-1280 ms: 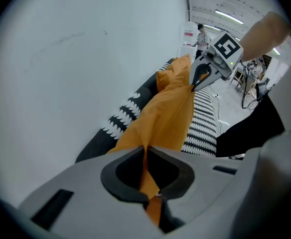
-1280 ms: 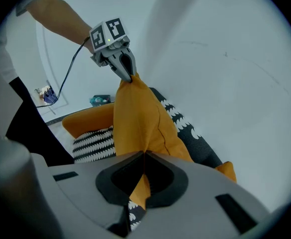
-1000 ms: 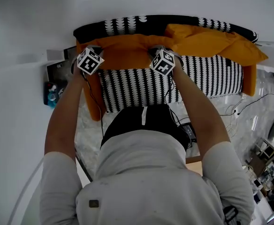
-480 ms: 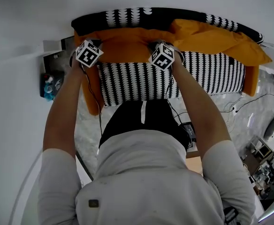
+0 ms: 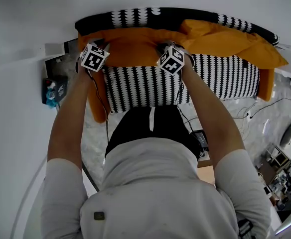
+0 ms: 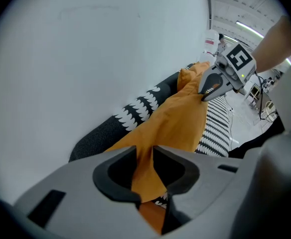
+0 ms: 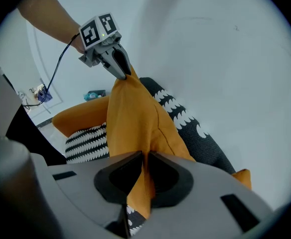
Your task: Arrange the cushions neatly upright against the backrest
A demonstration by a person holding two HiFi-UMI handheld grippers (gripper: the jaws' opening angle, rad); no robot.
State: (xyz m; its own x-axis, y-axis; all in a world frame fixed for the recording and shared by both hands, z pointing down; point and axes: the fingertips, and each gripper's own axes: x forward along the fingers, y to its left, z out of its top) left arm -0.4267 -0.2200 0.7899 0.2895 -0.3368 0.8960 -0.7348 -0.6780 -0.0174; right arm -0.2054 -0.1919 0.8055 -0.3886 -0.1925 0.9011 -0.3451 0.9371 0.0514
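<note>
An orange cushion (image 5: 130, 44) leans against the black-and-white patterned backrest (image 5: 135, 18) of the sofa. I hold its top edge at both corners. My left gripper (image 5: 98, 43) is at the left corner. Its jaws have just been opening and now stand apart, with the orange fabric (image 6: 175, 123) still running between them. My right gripper (image 5: 165, 46) is at the right corner. Its jaws have just eased a little, but the fabric (image 7: 135, 118) is still pinched in their narrow gap. A second orange cushion (image 5: 225, 41) lies slumped along the backrest to the right.
The striped seat (image 5: 140, 86) lies below the cushions, with orange armrests (image 5: 98, 103) at each end. A white wall rises right behind the sofa. A blue item (image 5: 52, 91) sits on the floor at left. Cables (image 5: 255, 113) and clutter (image 5: 280, 173) lie at right.
Both grippers have come down a little with the cushion's top edge, and the cushion now rests closer against the backrest.
</note>
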